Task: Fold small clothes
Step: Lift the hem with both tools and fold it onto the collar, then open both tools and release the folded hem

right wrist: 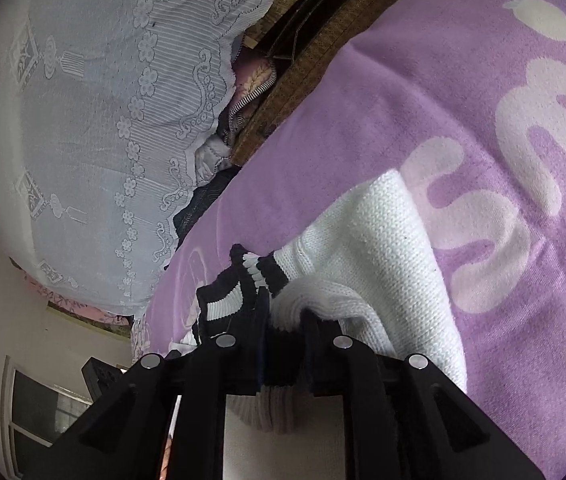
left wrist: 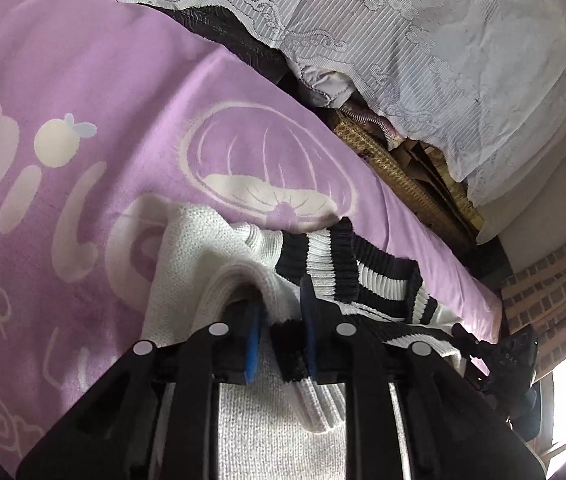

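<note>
A: What carries the work?

B: A purple blanket (left wrist: 83, 80) with big white lettering and a cream mushroom drawing, spread flat. Its far edge meets a brown woven mat (left wrist: 395, 168), and past that sits a pile under a pale lace cover (left wrist: 423, 52).

A: And the garment?

B: A white knit sweater (left wrist: 203, 248) with black-and-white striped ribbing (left wrist: 335, 260) lies bunched on the blanket near its right edge in the left wrist view, just below the mushroom drawing. Part of it is lifted off the surface.

A: The left gripper (left wrist: 283, 328)?

B: Its blue pads are nearly together, pinching a black strip of the ribbing, with white knit draped over one finger.

A: The right gripper (right wrist: 287, 340)?

B: Its jaws stand close together with a fold of white knit and dark trim bunched between them, so it too pinches the sweater; the pads themselves are mostly hidden by fabric.

A: Anything of the room?

B: A cream wall (right wrist: 43, 340) and a window (right wrist: 35, 412) show at lower left in the right wrist view. The left wrist view shows brick-patterned wall (left wrist: 555, 276) at the right, with bright light below it.
</note>
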